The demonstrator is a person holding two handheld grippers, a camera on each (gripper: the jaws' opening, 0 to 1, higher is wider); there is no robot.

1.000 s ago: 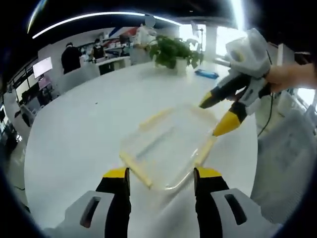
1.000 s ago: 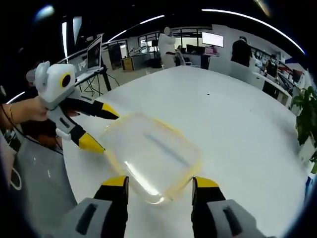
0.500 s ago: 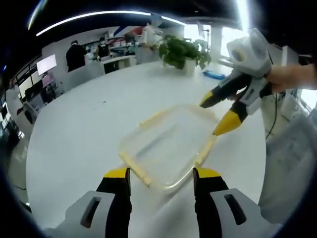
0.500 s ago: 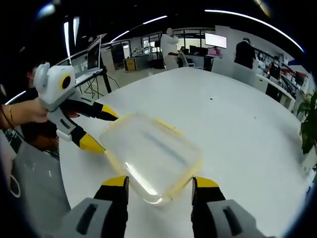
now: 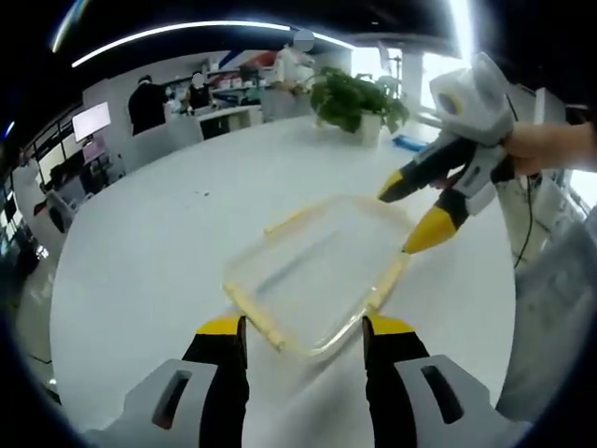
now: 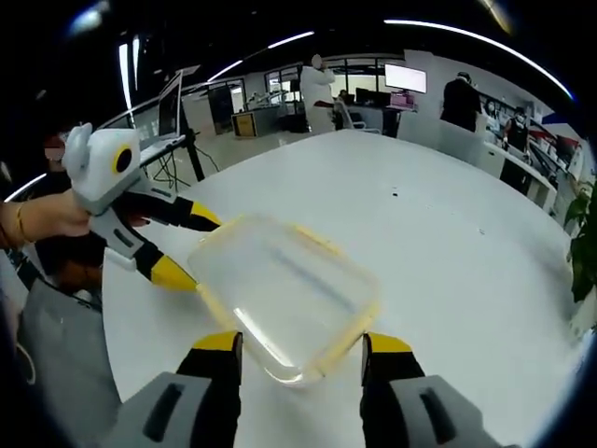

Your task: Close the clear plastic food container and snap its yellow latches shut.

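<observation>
The clear plastic food container (image 5: 315, 280) lies flat on the white round table (image 5: 140, 261), lid in place on top. Yellow latches (image 5: 254, 317) run along its edges; the pictures do not let me tell whether they are snapped down or lying loose. In the left gripper view the container sits directly ahead of the left gripper (image 5: 303, 338), its near corner reaching between the two yellow-tipped jaws without clear contact. Those jaws stand apart, holding nothing.

In the right gripper view the container (image 6: 284, 294) likewise lies just ahead of the right gripper (image 6: 300, 343), near edge between its spread jaws, which are empty.

Each gripper appears in the other's view. In the left gripper view, the right gripper (image 5: 418, 217) comes in from the right, jaws parted, the lower yellow tip at or just beside the container's far right corner; a hand (image 5: 550, 147) grips its body. In the right gripper view, the left gripper (image 6: 191, 247) enters from the left, jaws parted, lower tip at the container's left edge.

Beyond the container, well apart from it, a potted plant (image 5: 356, 98) stands at the table's far edge. People (image 5: 147, 103) and desks occupy the background office.
</observation>
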